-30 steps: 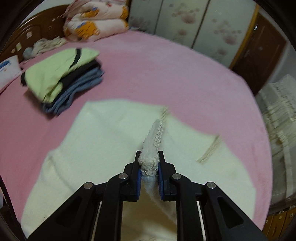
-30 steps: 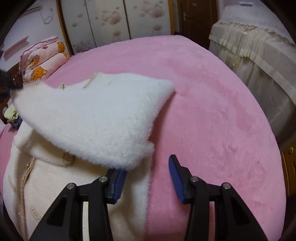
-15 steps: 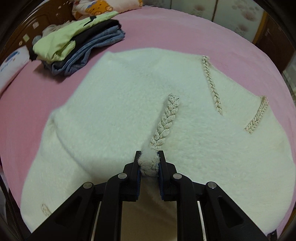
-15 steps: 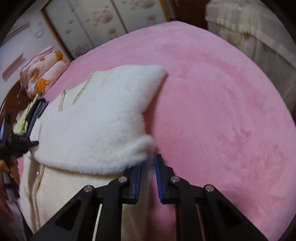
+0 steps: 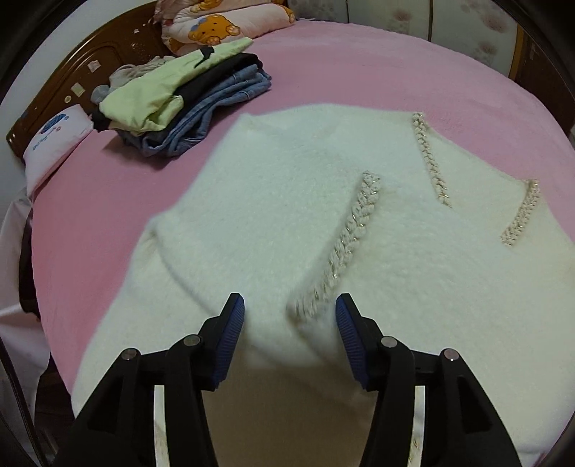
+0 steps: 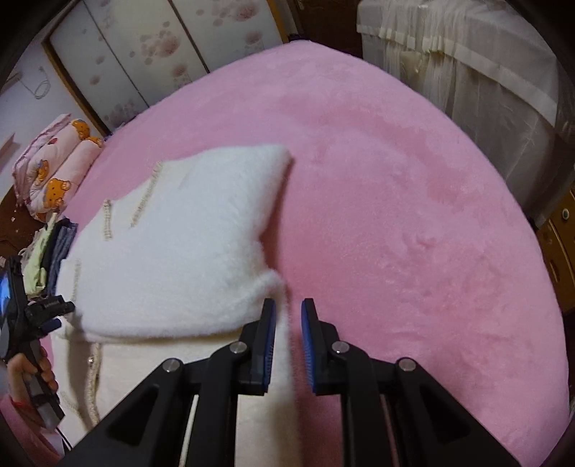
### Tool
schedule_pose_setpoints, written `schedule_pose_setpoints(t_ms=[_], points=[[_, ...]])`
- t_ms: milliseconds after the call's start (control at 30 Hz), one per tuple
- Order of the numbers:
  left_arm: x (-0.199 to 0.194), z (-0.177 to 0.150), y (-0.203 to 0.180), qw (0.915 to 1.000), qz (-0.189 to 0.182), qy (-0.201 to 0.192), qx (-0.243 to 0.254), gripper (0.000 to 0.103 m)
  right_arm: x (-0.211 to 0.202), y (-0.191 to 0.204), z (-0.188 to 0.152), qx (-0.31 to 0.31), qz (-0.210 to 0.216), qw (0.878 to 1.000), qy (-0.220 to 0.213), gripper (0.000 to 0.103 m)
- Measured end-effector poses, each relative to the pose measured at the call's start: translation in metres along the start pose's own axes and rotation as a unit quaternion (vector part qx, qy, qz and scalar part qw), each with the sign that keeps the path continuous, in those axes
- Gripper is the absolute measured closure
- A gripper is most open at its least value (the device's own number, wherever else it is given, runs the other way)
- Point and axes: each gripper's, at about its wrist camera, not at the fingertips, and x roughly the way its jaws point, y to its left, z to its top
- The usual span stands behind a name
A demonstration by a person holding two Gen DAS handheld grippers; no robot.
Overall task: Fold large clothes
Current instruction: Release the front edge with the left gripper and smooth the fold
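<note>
A large fluffy cream garment (image 5: 287, 222) with braided trim (image 5: 348, 244) lies on the pink bed, one part folded over the rest (image 6: 187, 244). My left gripper (image 5: 289, 318) is open just above the garment's near edge, the braid end lying between its fingers. My right gripper (image 6: 288, 325) hovers at the garment's right edge, its jaws a narrow gap apart with a fluffy edge (image 6: 284, 323) lying between them. The left gripper also shows at the left edge of the right wrist view (image 6: 46, 309).
A stack of folded clothes (image 5: 179, 104) sits on the bed's far left, also seen in the right wrist view (image 6: 50, 248). Bear-print quilts (image 5: 222, 25) and a wooden headboard (image 5: 72, 86) lie behind. A cloth-draped cabinet (image 6: 467, 72) stands at the right.
My left gripper has opened and let go of the braided edge, which now lies on the garment. My right gripper, wide open a second ago, has closed to a narrow gap.
</note>
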Motion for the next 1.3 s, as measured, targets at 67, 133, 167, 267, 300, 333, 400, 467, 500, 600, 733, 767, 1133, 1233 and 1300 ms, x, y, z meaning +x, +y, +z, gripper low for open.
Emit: schedule_pose_setpoints(t_ms=[67,133,167,267,300,333,400,467,500,600,733,767,1133,1233,1300], points=[[-0.018,-0.009,-0.005,0.9996,-0.025,-0.013,0.009,0.054,-0.006,0.011,0.002,-0.012,0.037,0.999,-0.001,0.090],[-0.035,-0.019,-0.015,0.9961,-0.083,-0.014,0.026,0.068,0.002,0.028,0.003,-0.030,0.098,0.994,0.022,0.090],[-0.039,-0.022,-0.022,0.9928,-0.114,-0.006,0.037,0.069,0.007,0.034,0.002,-0.036,0.121,0.992,0.030,0.090],[-0.042,-0.031,-0.051,0.9808,-0.174,0.029,0.083,0.096,0.030,0.061,0.002,-0.041,0.175,0.982,0.062,0.098],[-0.042,-0.035,-0.063,0.9778,-0.182,0.035,0.098,0.096,0.041,0.069,0.002,-0.035,0.192,0.978,0.076,0.098],[-0.042,-0.038,-0.070,0.9751,-0.191,0.038,0.105,0.096,0.052,0.075,0.001,-0.021,0.209,0.973,0.091,0.099],[-0.035,-0.040,-0.082,0.9714,-0.203,0.054,0.111,0.096,0.070,0.077,0.000,0.027,0.238,0.964,0.116,0.101],[-0.018,-0.040,-0.091,0.9729,-0.186,0.084,0.108,0.096,0.090,0.077,-0.003,0.069,0.250,0.955,0.144,0.103],[-0.011,-0.040,-0.091,0.9733,-0.185,0.091,0.101,0.096,0.095,0.078,-0.004,0.067,0.244,0.956,0.147,0.103],[0.004,-0.038,-0.084,0.9732,-0.197,0.095,0.071,0.096,0.097,0.075,-0.001,0.063,0.239,0.957,0.151,0.103],[0.006,-0.030,-0.074,0.9787,-0.171,0.073,0.087,0.097,0.086,0.041,0.008,0.065,0.167,0.976,0.124,0.103],[0.006,-0.027,-0.070,0.9806,-0.163,0.068,0.085,0.097,0.084,0.025,0.010,0.078,0.154,0.978,0.117,0.103],[0.044,0.018,0.010,0.9966,-0.049,0.034,0.057,0.098,0.065,-0.016,0.008,0.121,0.122,0.980,0.098,0.103],[0.037,0.017,0.002,0.9954,-0.043,0.034,0.079,0.097,0.062,0.004,0.012,0.090,0.091,0.988,0.081,0.103],[0.029,0.014,0.000,0.9940,-0.076,0.049,0.062,0.092,0.060,0.009,0.014,0.074,0.117,0.987,0.082,0.103]])
